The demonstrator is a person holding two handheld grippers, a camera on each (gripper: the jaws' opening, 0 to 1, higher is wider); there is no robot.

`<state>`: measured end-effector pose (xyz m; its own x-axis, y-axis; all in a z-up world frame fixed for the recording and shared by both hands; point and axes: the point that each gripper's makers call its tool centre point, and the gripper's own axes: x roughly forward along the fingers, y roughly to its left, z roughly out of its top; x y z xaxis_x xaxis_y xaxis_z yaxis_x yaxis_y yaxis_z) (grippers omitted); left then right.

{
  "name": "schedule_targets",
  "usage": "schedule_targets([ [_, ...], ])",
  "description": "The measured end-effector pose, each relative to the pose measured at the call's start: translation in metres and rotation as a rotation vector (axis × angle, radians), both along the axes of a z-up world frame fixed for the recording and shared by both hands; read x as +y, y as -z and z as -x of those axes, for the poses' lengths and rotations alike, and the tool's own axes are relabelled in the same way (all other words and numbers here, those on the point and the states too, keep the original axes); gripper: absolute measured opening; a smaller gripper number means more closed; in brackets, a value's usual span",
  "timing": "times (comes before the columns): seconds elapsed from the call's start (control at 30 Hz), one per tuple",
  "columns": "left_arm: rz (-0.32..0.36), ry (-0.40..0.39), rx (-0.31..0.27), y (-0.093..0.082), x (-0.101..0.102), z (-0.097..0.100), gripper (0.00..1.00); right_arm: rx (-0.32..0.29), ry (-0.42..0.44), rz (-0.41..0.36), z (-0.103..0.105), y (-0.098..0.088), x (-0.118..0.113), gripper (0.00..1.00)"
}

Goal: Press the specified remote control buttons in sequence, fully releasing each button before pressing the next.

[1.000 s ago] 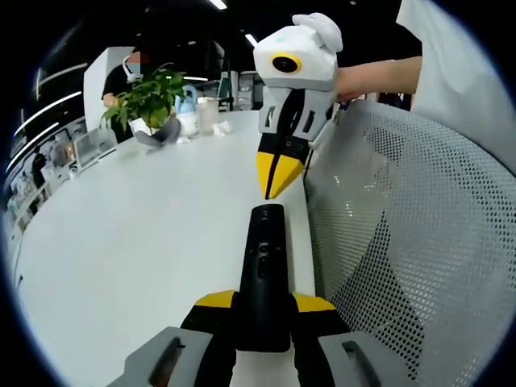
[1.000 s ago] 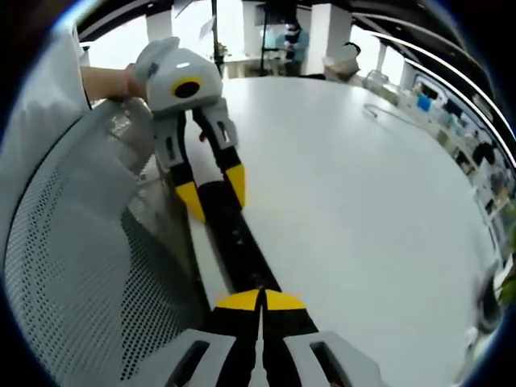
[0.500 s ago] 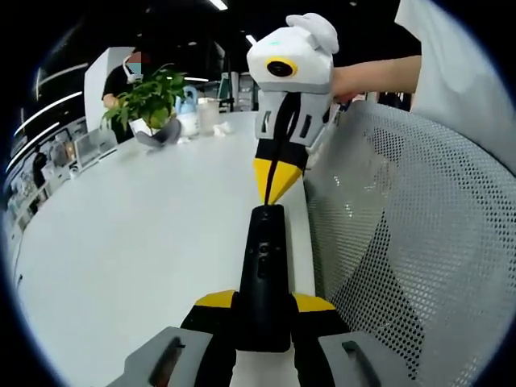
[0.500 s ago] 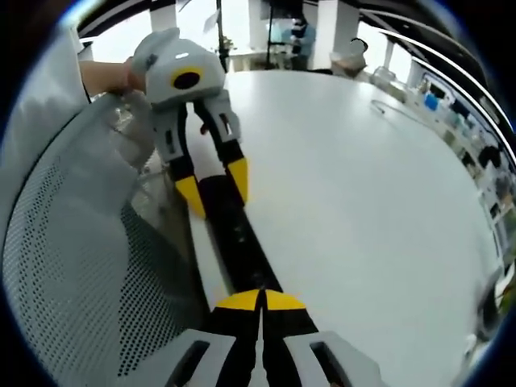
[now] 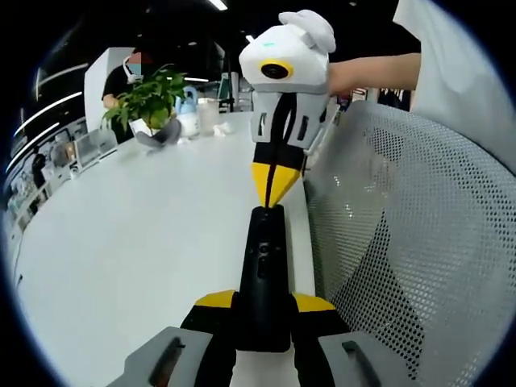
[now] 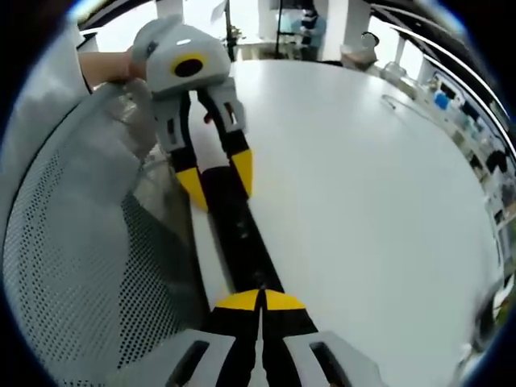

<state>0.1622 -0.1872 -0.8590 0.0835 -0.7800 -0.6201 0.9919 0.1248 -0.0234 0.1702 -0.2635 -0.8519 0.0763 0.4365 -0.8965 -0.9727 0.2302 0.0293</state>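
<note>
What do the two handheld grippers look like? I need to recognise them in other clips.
Both look alike. The right gripper has a white rounded housing with a yellow-ringed lens, grey linkage arms, and black jaws tipped in yellow. The left gripper matches it. The person wears a white short sleeve.

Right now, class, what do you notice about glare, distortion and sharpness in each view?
Left gripper view: fisheye bends the white table edge; ceiling strips glare; the remote is sharp and the plant softer. Right gripper view: windows blow out at top; the mesh chair back curves strongly.
</note>
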Motion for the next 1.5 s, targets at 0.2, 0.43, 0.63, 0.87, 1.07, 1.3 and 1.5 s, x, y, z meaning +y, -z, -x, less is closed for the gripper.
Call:
schedule_targets([
  [0.2,0.0,0.0,0.0,-0.0002,0.0,0.0001,0.25,0.02,-0.048,0.06,0.0003,0.0011,0.0004,0.0],
  [0.43,0.0,0.001,-0.001,-0.0002,-0.0002,0.0003,0.25,0.071,-0.033,0.081,-0.0002,0.0017,-0.0006,0.0],
  [0.63,0.0,0.0,-0.001,0.0,-0.0001,0.0003,0.25,0.089,-0.04,0.105,0.0009,0.0025,-0.0007,0.0],
  [0.87,0.001,0.0,-0.001,-0.0002,-0.0001,0.0005,0.25,0.085,-0.032,0.109,0.0012,0.0026,-0.0012,0.0],
  [1.07,0.002,0.0,-0.001,0.0,0.0,0.0004,0.25,0.1,0.03,0.049,0.0002,0.0018,-0.0024,0.0],
  [1.3,0.002,0.0,-0.001,0.0003,0.0001,0.0003,0.25,0.072,0.061,-0.022,0.0013,0.0002,-0.0024,0.0],
  [1.5,0.003,0.0,-0.001,0.0002,0.0001,0.0003,0.25,0.084,0.109,-0.063,0.0009,-0.0013,-0.0024,0.0],
])
